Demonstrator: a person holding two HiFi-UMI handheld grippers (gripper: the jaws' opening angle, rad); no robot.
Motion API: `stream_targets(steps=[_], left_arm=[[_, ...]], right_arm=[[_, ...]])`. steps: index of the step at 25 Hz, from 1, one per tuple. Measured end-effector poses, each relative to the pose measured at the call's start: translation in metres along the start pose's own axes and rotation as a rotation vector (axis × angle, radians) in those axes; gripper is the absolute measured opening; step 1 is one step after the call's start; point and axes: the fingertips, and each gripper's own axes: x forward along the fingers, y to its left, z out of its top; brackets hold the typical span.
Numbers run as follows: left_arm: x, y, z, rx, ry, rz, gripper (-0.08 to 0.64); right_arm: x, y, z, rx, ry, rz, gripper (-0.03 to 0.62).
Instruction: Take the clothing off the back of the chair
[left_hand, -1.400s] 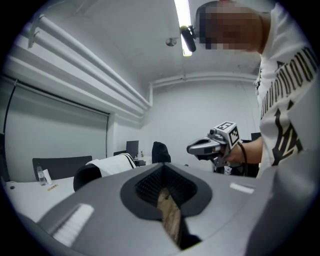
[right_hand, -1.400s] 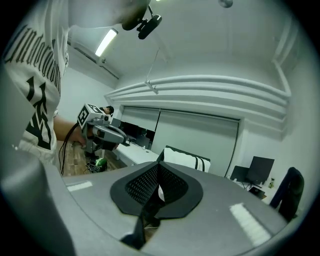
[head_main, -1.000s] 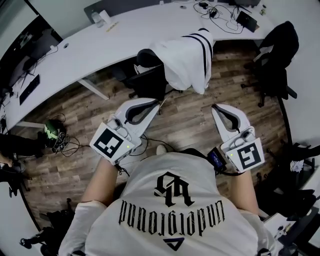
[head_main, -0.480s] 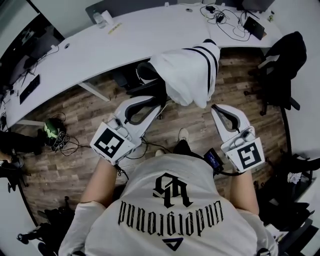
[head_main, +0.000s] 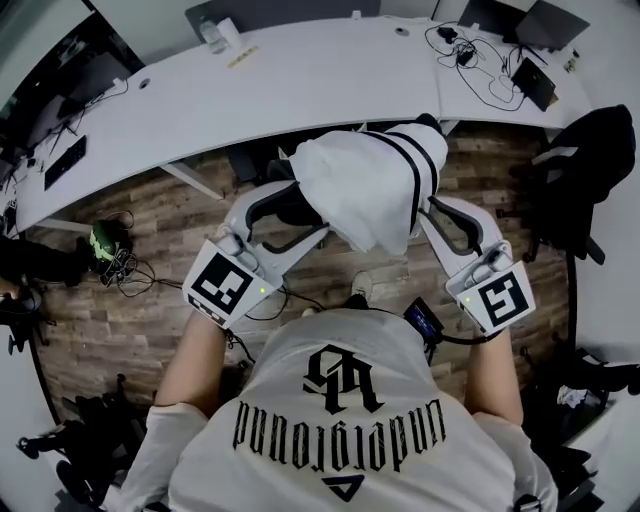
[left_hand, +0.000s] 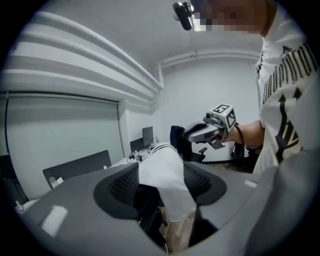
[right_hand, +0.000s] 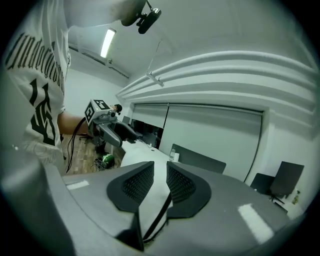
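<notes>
None of the lifting is done, as far as the pictures show. The white garment with black stripes (head_main: 365, 180) lies draped over the back of the black office chair (left_hand: 146, 207). It sits just past the person at 12 o'clock in the head view, in front of the long white curved desk (head_main: 300, 80).

What looks finished is the approach. The left gripper (head_main: 305, 212) is at the garment's 8 o'clock edge and the right gripper (head_main: 437, 212) at its 4 o'clock edge, so the cloth is flanked on both sides.

The left gripper's jaws have just been opening and stand wide apart. In its own view the hanging white cloth fills the gap between the black ribbed pads (left_hand: 120, 187), but neither pad presses on it, so it holds nothing.

The right gripper's jaws have also just begun to part, only to a narrow slit. White cloth with a dark stripe shows through that slit, yet nothing looks pinched, so I judge it empty too.

By my reading nearly everything is left:
- the right jaws probably need more room
- both pairs must close on the fabric
- the garment has to be raised clear of the chair back and carried away

A fold catching on the chair's top as it rises is the likeliest snag.
</notes>
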Motion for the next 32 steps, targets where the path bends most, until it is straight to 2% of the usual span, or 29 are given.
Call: stream_targets(steps=[3, 6, 12, 18, 25, 29, 32], left_arm=[[0.016, 0.007, -0.003, 0.01, 0.05, 0.01, 0.349], [0.028, 0.014, -0.009, 0.019, 0.108, 0.023, 0.389], [0.044, 0.022, -0.024, 0.053, 0.243, 0.063, 0.439], [0.051, 0.03, -0.033, 0.016, 0.299, 0.098, 0.44], [0.055, 0.033, -0.04, -0.016, 0.318, 0.117, 0.434], [0.053, 0.032, -0.039, 0.009, 0.316, 0.125, 0.406], [0.053, 0.028, -0.037, 0.036, 0.307, 0.123, 0.365]], right_arm=[[0.013, -0.02, -0.007, 0.004, 0.026, 0.067, 0.115], [0.03, -0.035, -0.016, -0.002, 0.055, 0.142, 0.256], [0.057, -0.06, -0.036, 0.001, 0.118, 0.232, 0.377], [0.073, -0.071, -0.046, 0.02, 0.142, 0.305, 0.43], [0.079, -0.068, -0.047, 0.035, 0.126, 0.361, 0.43], [0.077, -0.063, -0.047, 0.013, 0.125, 0.373, 0.414], [0.074, -0.056, -0.043, -0.014, 0.122, 0.387, 0.351]])
